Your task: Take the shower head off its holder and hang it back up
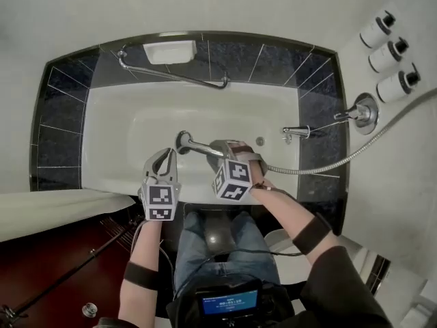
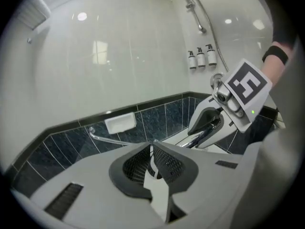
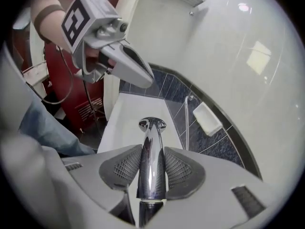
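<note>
The white bathtub (image 1: 116, 135) fills the middle of my head view, ringed by dark tile. Across it from 3 o'clock comes the metal hose (image 1: 355, 152), running in to my right gripper (image 3: 152, 170). That gripper is partly open, about half its spread, and its two ribbed pads are pressed on the chrome stem of the shower head (image 3: 151, 128) from either side. The stem runs straight out between the jaws and ends in the small round head, which points to 10 o'clock in the head view, over the tub. So the shower head is in my right gripper, off the wall (the rail (image 2: 198, 13) sits high up at 1 o'clock in the left gripper view).

My left gripper (image 2: 152, 163) hangs just beside the right one, at its 9 o'clock. Its jaws are closed pad to pad and grip nothing. Its tips are close to the shower head without touching it.
</note>
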Demonstrator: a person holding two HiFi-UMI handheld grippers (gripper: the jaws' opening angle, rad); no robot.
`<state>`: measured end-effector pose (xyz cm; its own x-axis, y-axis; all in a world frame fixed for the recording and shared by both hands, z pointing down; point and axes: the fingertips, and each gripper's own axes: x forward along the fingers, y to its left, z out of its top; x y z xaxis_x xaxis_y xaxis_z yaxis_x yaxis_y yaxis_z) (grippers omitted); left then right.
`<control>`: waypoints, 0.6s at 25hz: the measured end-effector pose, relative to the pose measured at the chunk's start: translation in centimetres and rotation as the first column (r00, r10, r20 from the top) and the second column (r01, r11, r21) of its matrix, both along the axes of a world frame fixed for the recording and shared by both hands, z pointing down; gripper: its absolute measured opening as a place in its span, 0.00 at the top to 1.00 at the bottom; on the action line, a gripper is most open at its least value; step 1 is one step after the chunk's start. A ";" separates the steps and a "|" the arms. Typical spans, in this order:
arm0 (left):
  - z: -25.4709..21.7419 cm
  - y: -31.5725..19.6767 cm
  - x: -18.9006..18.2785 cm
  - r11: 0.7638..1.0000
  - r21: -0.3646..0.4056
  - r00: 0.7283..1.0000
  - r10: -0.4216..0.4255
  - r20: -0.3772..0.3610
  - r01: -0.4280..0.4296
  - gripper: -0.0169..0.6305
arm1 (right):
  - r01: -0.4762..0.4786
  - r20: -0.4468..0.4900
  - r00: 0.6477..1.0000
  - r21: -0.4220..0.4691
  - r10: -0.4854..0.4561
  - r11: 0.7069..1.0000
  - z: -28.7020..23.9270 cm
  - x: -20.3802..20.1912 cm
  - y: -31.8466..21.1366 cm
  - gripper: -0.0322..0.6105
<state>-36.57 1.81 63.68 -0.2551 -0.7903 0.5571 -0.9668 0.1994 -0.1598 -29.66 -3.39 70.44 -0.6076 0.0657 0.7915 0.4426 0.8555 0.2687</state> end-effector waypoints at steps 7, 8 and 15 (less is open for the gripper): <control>-7.3 1.3 1.7 0.988 -0.017 0.964 0.153 0.218 -0.153 0.68 | 0.001 0.094 0.996 -0.056 0.004 0.998 -11.1 -1.5 2.0 0.70; -8.2 1.3 1.8 0.985 -0.026 0.952 0.170 0.256 -0.169 0.64 | 0.004 0.104 0.995 -0.061 0.003 0.998 -12.3 -1.6 2.2 0.70; -14.0 0.8 1.7 0.969 -0.115 0.774 0.245 0.584 -0.220 0.47 | 0.034 0.175 0.984 -0.077 -0.020 0.996 -19.9 -1.5 3.9 0.70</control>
<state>-34.88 2.59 49.67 -0.3544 -0.8499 0.3899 -0.6976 -0.0373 -0.7155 -31.21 0.56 50.55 -0.7326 0.1425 0.6656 0.4183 0.8656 0.2751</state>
